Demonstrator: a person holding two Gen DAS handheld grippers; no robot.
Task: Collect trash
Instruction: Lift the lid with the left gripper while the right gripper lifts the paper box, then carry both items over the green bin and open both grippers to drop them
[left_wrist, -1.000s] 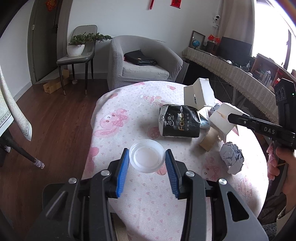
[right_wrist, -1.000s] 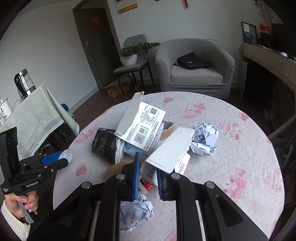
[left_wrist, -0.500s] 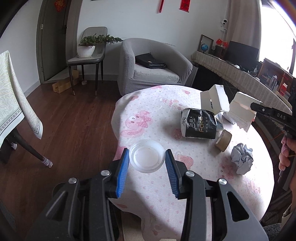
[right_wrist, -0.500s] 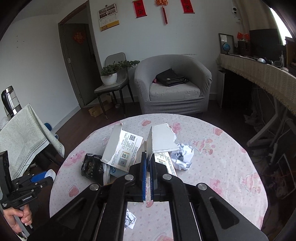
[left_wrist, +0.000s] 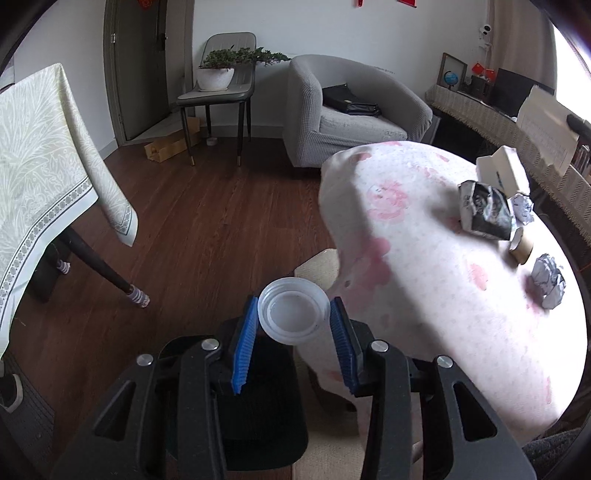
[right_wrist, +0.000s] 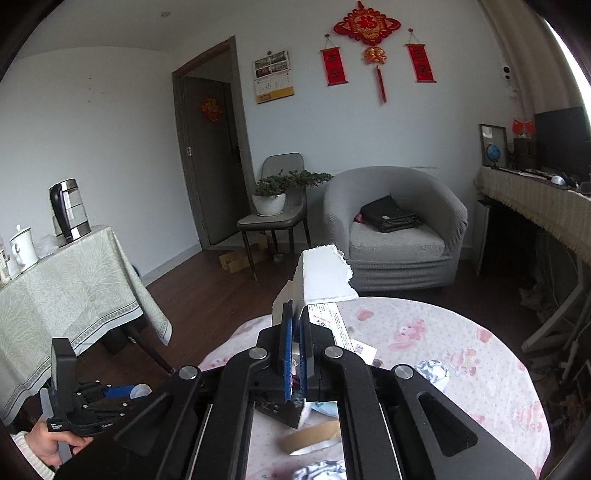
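My left gripper (left_wrist: 293, 319) is shut on a clear plastic cup (left_wrist: 293, 315), held off the table's left edge above a black trash bin (left_wrist: 258, 413) on the floor. My right gripper (right_wrist: 294, 334) is shut on a torn white cardboard box (right_wrist: 325, 275), lifted well above the round table (right_wrist: 461, 354). On the table lie a black snack bag (left_wrist: 485, 212), a tape roll (left_wrist: 521, 245), crumpled paper balls (left_wrist: 549, 281) and an open white box (left_wrist: 502, 166). The left gripper also shows low left in the right wrist view (right_wrist: 138, 390).
A second table with a green-white cloth (left_wrist: 44, 177) stands at left, its dark leg (left_wrist: 99, 269) near the bin. A grey armchair (left_wrist: 351, 110) and a chair with a potted plant (left_wrist: 218, 81) stand behind. A long sideboard (left_wrist: 498, 118) runs along the right.
My left gripper carried the cup off the table to the left and over the bin. My right gripper lifted the torn box up off the table.
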